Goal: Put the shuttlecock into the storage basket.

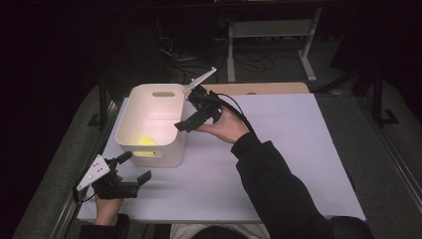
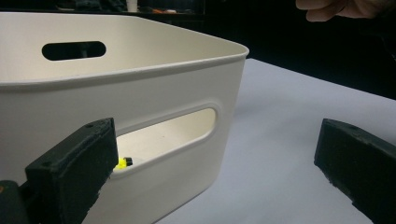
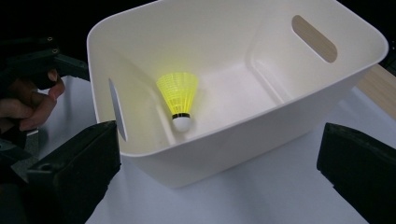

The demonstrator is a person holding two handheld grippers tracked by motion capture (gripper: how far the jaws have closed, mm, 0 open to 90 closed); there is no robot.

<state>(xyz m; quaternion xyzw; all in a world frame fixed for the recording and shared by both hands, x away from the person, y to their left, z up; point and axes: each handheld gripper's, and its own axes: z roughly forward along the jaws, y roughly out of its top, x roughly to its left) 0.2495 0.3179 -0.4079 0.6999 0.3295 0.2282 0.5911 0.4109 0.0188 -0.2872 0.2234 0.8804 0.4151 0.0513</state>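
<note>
A white plastic bin [image 1: 149, 149] with handle slots stands at the left of the white table top [image 1: 283, 149]. Inside it a yellow shuttlecock [image 3: 180, 95] lies with its white cork toward the near wall, and it glows faintly on the bin floor [image 1: 144, 140] in the high view. My right gripper [image 1: 185, 112] hangs over the bin's right rim, jaws wide apart and nothing between them [image 3: 219, 149]. My left gripper [image 1: 135, 167] rests low at the bin's near wall, open and holding nothing [image 2: 215, 140]. Through the handle slot a bit of the shuttlecock [image 2: 122, 162] shows.
A wooden strip [image 1: 263, 88] runs along the table's far edge. Metal frame legs [image 1: 308, 45] and cables stand on the dark floor beyond. The right forearm [image 1: 278, 189] crosses the table's middle. The table's right half is bare.
</note>
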